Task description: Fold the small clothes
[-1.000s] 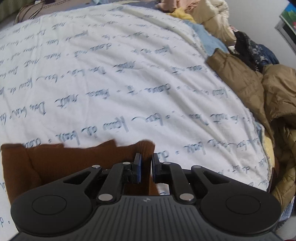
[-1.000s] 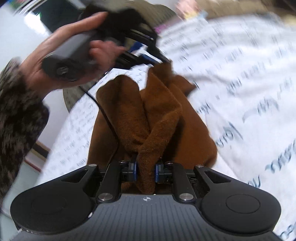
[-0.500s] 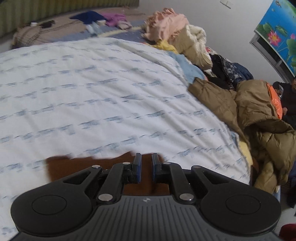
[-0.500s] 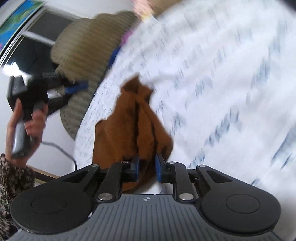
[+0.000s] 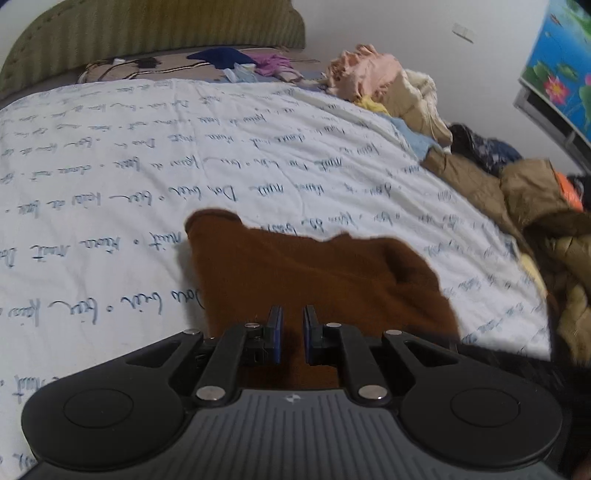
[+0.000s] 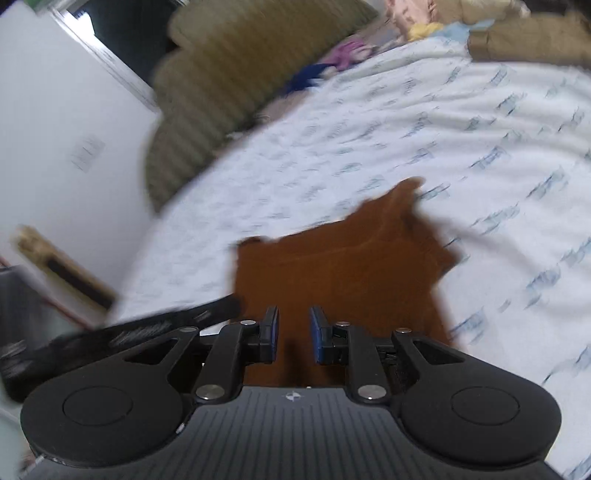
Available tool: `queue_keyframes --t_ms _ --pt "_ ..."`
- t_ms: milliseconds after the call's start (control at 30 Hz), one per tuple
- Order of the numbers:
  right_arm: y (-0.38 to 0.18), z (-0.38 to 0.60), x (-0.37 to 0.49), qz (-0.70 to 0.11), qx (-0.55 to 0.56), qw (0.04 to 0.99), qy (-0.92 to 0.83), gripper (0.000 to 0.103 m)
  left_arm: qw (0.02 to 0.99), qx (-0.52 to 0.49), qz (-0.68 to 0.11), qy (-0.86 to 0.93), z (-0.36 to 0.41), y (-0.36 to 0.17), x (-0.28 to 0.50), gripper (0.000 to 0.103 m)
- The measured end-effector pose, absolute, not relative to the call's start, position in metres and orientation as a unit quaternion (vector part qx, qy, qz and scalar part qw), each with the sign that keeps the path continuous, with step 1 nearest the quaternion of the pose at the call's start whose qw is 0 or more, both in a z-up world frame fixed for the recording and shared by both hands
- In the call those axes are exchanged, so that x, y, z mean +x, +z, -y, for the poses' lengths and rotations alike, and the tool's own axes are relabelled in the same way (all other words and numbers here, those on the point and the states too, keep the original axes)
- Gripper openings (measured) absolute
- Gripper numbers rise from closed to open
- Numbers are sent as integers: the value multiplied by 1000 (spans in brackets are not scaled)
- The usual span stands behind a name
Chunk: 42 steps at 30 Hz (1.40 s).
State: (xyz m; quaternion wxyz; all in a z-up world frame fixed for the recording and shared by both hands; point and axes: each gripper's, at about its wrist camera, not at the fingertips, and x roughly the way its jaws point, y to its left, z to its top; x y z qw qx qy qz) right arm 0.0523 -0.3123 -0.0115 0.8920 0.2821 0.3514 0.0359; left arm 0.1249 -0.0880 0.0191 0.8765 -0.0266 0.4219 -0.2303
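A brown knitted garment (image 5: 314, 273) lies spread on the white bedspread (image 5: 147, 155) printed with blue script. My left gripper (image 5: 292, 314) hovers over its near edge. Its blue pads stand almost together, and no fold shows between them. In the right wrist view the same garment (image 6: 332, 269) lies flat just ahead of my right gripper (image 6: 294, 314). That gripper's jaws are closing, a gap still shows between the pads, and the cloth lies below them unpinched. The left gripper's blurred black fingers (image 6: 207, 312) reach in from the left beside the garment's edge.
A heap of clothes runs along the bed's right side: tan padded jackets (image 5: 517, 192), dark items and pink cloth (image 5: 369, 70). A green ribbed headboard (image 5: 147, 33) stands at the far end, with small clothes and cables in front of it. A white wall (image 6: 55, 129) is on the left.
My right gripper held a bunched fold of the brown garment; that fold is out of its pads and the garment lies flat. My left gripper swung back to the garment's edge.
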Motion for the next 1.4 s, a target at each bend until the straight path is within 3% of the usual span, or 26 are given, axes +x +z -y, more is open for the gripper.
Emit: queue_keyframes --t_ms 33,67,100,167,400,433,467,500,733,867,967,1033,1067,1133,1267,1300,1400 --pt "-19 315 57 -366 257 895 -3 12 879 -22 -419 -225 91 12 126 12" --pt "-34 324 63 -381 258 887 -24 1 880 -13 -423 -216 95 3 129 12" --pt "-51 338 66 -389 293 873 -26 0 878 -7 -429 -214 98 -7 132 12" --pt "-61 356 64 -380 341 860 2 0 875 -7 -434 -216 99 -22 132 11" --pt "-41 358 86 -394 317 863 -5 1 879 -13 -423 -218 97 -10 138 12" --pt "-35 360 78 -384 322 865 3 4 880 -15 -421 -219 96 -6 141 12" --pt "-27 359 76 -371 318 872 9 16 882 -13 -418 -218 97 -3 143 12" --pt "-19 358 73 -362 310 879 9 19 884 -8 -416 -213 99 -2 148 12" --pt "-16 338 101 -377 253 891 7 19 892 24 -407 -198 121 -11 185 12" --pt "-45 341 114 -403 237 884 3 6 876 65 -433 -200 138 -28 206 12" --pt "-39 352 110 -405 257 877 10 6 879 75 -429 -194 141 -24 201 12" --pt "-20 354 91 -381 250 890 20 14 883 79 -418 -201 137 -14 187 13" --pt "-11 353 77 -370 248 895 32 23 884 73 -411 -208 132 -9 176 13" --pt "1 345 48 -360 231 902 58 25 885 63 -408 -213 123 -3 156 13" --pt "7 322 -9 -347 161 923 38 66 888 64 -397 -224 102 2 103 13" --pt "7 319 -22 -343 148 927 35 71 892 64 -389 -220 96 3 90 13" --pt "3 319 -50 -348 164 921 63 71 899 52 -375 -222 78 9 52 14"
